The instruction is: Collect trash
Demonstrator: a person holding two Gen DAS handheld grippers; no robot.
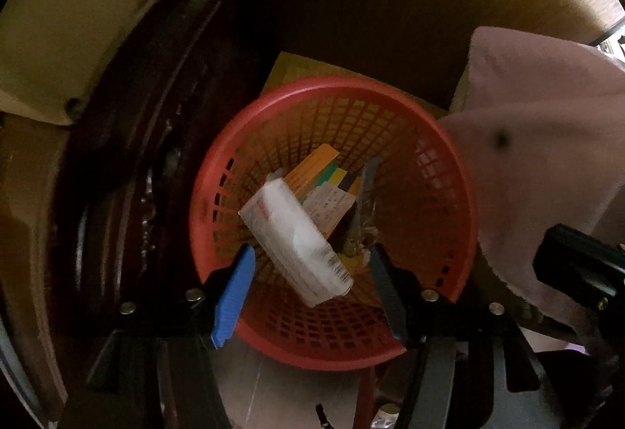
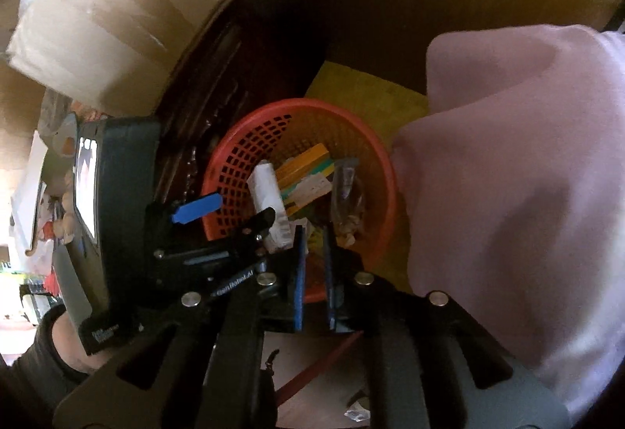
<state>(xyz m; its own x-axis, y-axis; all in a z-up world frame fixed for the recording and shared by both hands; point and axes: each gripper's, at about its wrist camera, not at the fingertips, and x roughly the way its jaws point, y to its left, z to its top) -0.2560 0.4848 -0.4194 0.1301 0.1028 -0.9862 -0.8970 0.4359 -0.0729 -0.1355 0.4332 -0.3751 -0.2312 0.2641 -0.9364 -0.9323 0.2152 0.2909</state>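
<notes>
Far left in right wrist view: taped cardboard box [image 2: 117, 11] on dark wooden furniture [image 2: 218, 77]; below it the left gripper [image 2: 222, 212] seen from the side, a person's hand [image 2: 66, 335] holding its body. In left wrist view the left gripper [image 1: 308, 284] points straight down over the red mesh basket [image 1: 449, 171]; jaws apart, blue pads [image 1: 234, 296] not touching the white packet [image 1: 297, 241], which lies tilted between them inside the basket. Ctr: basket also holds an orange-green carton [image 1: 312, 167] and a clear wrapper [image 1: 363, 218], both beyond the packet; yellow mat [image 2: 367, 97] under basket. Right gripper [image 2: 314, 265] at basket's near rim; jaws nearly closed w/ narrow gap, nothing gripped. Right: pink cloth [image 2: 527, 175] beside basket, overlapping its right rim.
</notes>
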